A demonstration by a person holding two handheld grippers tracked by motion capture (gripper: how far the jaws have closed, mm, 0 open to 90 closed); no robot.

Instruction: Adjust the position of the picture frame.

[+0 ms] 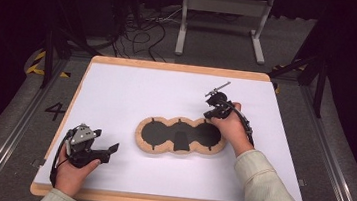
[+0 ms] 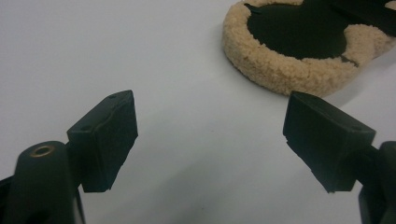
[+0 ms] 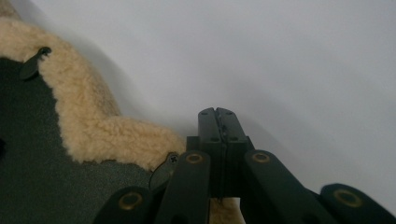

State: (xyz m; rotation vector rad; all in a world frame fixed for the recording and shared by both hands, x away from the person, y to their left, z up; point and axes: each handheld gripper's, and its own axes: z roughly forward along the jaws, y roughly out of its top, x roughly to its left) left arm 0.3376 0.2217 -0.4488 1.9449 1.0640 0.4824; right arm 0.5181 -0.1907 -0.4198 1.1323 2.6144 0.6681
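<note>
We read this as the approach step: neither tool has hold of anything yet, and the work is about to begin on the fleece-edged piece (image 1: 181, 137), a three-lobed shape with dark panels and a tan woolly rim lying flat near the middle of the white surface (image 1: 117, 89).

Our right tool (image 1: 215, 109) sits at the piece's 2 o'clock edge, its jaws fully closed on nothing. Our left tool (image 1: 103, 152) rests well apart from the piece, out at its 8 o'clock, with the jaws spread wide and empty.

The next move, as we judge it, calls for the right tool to open before it can take the woolly rim, and for the left tool to travel in toward the near lobe if it is to steady the piece.

The high view gives us the whole outline and both hands. The right gripper view adds the curly rim (image 3: 93, 126) just beside the closed tool (image 3: 218, 116) and small dark tabs (image 3: 32, 65) at the panel edge. The left gripper view shows bare surface between the open jaws, with one lobe (image 2: 289, 51) at 1 o'clock.
</note>
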